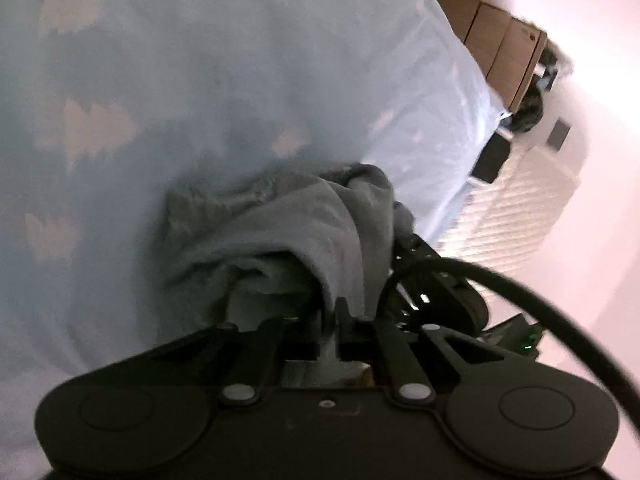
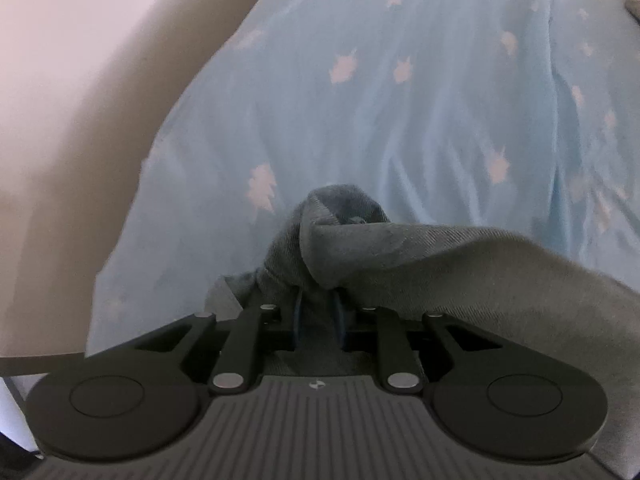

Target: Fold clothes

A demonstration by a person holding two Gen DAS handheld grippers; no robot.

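On a bed (image 1: 168, 92) covered by a pale blue sheet with white tree shapes, the left wrist view shows a grey garment (image 1: 288, 232) bunched into a soft heap just ahead of the left gripper (image 1: 320, 312). The gripper's jaws stand nearly together and pinch a fold of the grey cloth, which rises out of them and drapes toward the sheet. To the right, part of the right gripper (image 1: 432, 292) lies against the garment's edge, with a black cable (image 1: 520, 280) looping over it. Beyond the bed's edge stand brown cardboard boxes (image 1: 504, 48) and a white slatted surface (image 1: 516, 216) near a pale wall; the far details are blurred.

In the right wrist view, the right gripper (image 2: 318, 320) points steeply down at the same sheet (image 2: 400, 100). Its jaws are narrow and clamp grey cloth between blue-edged pads, the fabric filling the gap. The garment (image 2: 420, 256) folds into a peak just above the fingers and stretches off in a broad band toward the right edge of the picture. The sheet is creased in long ridges behind it. At left the bed ends and a plain beige surface (image 2: 80, 100) shows beside it, out of focus.
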